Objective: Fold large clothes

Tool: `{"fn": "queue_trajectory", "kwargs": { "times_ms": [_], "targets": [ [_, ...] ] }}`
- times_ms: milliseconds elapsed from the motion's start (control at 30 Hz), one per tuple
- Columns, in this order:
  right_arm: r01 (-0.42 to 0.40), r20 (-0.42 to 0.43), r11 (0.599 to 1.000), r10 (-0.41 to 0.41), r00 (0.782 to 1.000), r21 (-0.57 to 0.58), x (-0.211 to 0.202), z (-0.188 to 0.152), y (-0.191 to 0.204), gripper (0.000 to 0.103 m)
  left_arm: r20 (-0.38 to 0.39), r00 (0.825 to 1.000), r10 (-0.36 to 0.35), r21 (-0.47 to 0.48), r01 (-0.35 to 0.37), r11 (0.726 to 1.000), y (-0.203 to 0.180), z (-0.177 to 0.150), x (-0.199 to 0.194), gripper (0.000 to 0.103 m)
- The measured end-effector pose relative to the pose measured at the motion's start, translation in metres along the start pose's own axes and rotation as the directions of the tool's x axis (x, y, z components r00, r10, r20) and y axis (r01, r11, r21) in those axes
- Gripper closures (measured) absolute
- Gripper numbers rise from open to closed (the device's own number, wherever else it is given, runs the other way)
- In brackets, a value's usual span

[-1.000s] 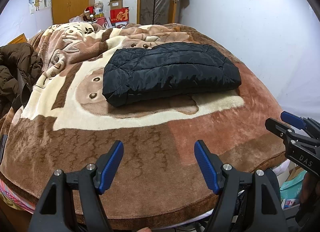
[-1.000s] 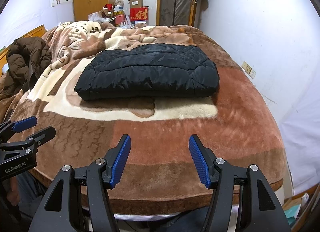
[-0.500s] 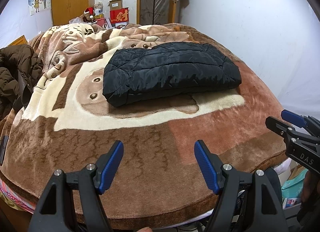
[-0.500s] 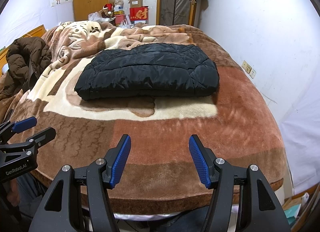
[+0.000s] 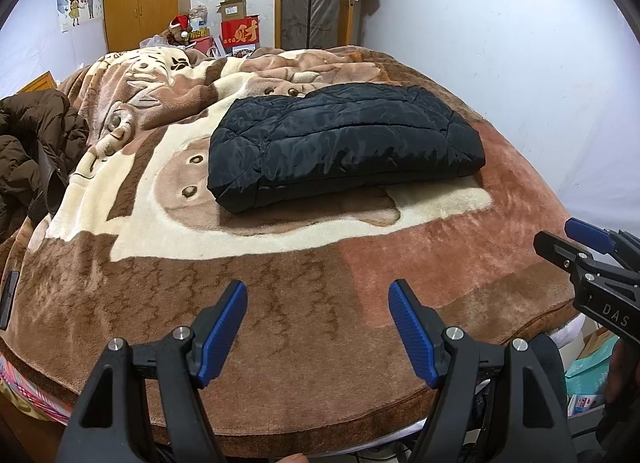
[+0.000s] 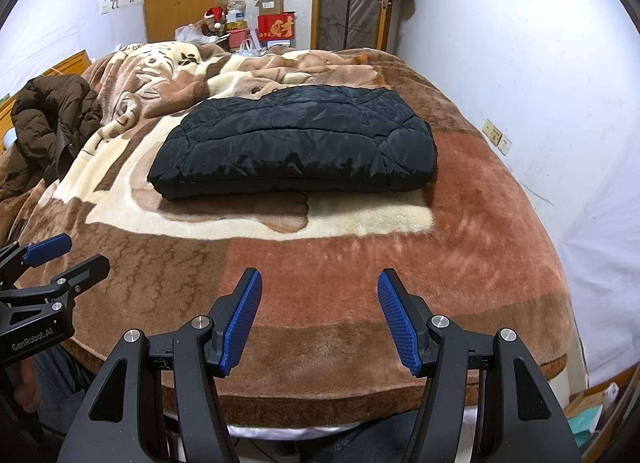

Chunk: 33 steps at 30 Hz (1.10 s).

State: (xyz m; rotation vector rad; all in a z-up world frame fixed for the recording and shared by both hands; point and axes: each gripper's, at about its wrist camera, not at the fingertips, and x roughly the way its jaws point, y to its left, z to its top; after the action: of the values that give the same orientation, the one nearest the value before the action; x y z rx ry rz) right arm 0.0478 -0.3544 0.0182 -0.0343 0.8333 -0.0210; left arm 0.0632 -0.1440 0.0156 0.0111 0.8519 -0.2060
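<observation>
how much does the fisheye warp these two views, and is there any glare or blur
Left wrist view: the blanket bulges into a dome, corners are dark, focus is sharp, and the black jacket shows a soft sheen. Right wrist view: same bulge, the right wall curves, and there is no blur.

No visible change since earlier

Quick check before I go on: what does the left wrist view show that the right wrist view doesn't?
Only the left wrist view: the right gripper entering at the right edge, and a dark flat item on the blanket's left edge.
Only the right wrist view: wall sockets, and the left gripper at the left edge.
Both: the folded black quilted jacket on the brown blanket, the crumpled brown puffer jacket at left, and open, empty jaws.
</observation>
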Motion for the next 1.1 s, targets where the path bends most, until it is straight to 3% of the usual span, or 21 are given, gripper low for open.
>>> {"fn": "queue_trajectory", "kwargs": {
  "times_ms": [1100],
  "targets": [
    [0.006, -0.008, 1.000, -0.006, 1.000, -0.001, 0.0020, -0.0030, 0.0006, 0.042, -0.004, 1.000, 0.007, 0.024, -0.007, 1.000, -0.0047, -0.0027, -0.0012, 0.028]
  ]
}}
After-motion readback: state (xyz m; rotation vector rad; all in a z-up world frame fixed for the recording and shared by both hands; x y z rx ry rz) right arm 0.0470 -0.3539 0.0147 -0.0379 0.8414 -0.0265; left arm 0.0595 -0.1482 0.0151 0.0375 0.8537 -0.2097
